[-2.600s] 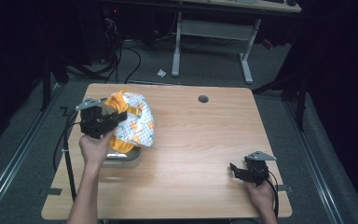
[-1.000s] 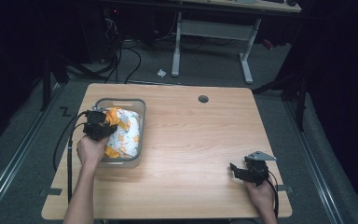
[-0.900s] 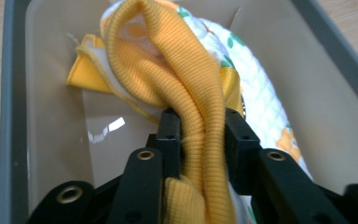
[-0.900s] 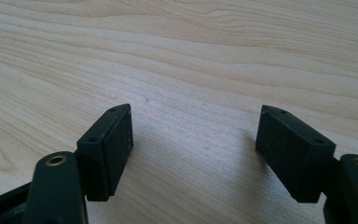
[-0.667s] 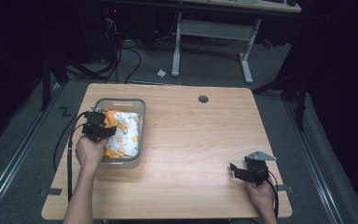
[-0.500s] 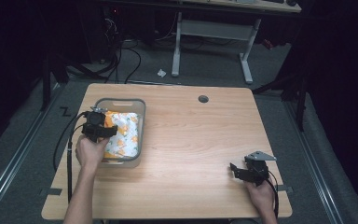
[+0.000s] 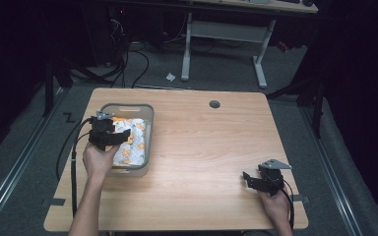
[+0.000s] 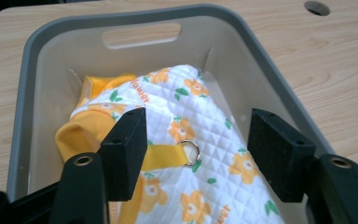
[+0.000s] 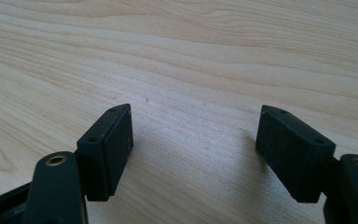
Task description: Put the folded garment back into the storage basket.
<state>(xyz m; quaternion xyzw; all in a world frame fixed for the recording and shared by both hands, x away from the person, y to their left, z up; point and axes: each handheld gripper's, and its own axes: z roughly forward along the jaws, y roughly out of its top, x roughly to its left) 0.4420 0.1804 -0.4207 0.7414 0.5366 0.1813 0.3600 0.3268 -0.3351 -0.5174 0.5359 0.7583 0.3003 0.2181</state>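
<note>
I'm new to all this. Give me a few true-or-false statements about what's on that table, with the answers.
1. The flowered cloth lies inside the grey bin. True.
2. The left gripper is clamped on the cloth. False: its fingers have just been opening and stand apart above the cloth.
3. The right gripper holds a cup. False: it is open over bare table.
4. The cloth has a yellow strap with a metal ring. True.
5. The bin stands at the table's right edge. False: it is on the left.
</note>
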